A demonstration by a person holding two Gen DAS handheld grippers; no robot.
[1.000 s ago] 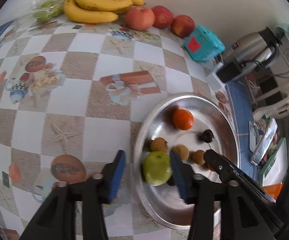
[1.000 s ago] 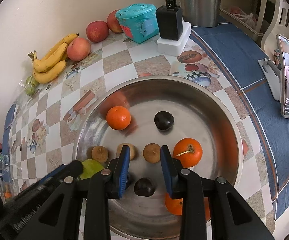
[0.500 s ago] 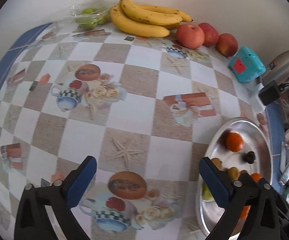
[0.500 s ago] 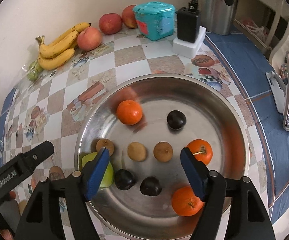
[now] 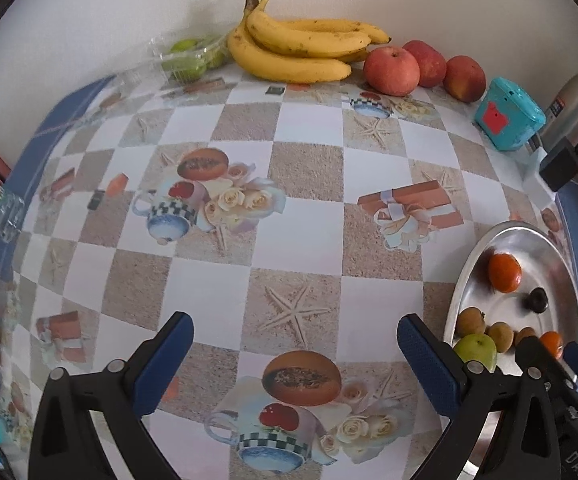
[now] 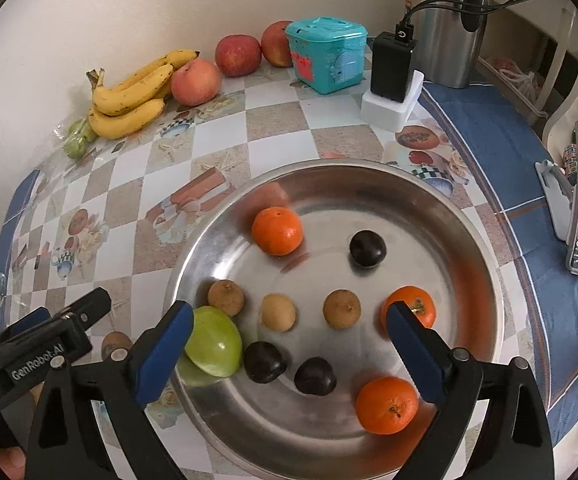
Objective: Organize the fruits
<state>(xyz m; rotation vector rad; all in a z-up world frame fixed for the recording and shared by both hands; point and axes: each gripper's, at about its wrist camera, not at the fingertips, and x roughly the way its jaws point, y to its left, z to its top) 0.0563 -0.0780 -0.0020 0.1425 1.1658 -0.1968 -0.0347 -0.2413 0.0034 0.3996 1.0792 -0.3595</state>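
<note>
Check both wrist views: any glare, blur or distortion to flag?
Left wrist: strong fisheye bowing of the checkered tablecloth, plastic clutter at the left edge smeared. Right wrist: steel bowl shows orange reflections and soft glare; fruit sharp, daylight even.

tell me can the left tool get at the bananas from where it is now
Probably yes: the left tool is wide open and empty, and only bare patterned tablecloth lies between it and the bananas by the wall, though a long reach.

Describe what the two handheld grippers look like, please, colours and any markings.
Both are alike: the left gripper and right gripper have black plastic bodies with triangular cut-outs and silver screws, and their fingers are tipped with textured blue pads. The left one's body carries white "GenRobot.AI" lettering, seen from the right wrist camera. No sleeves or cables show.
</note>
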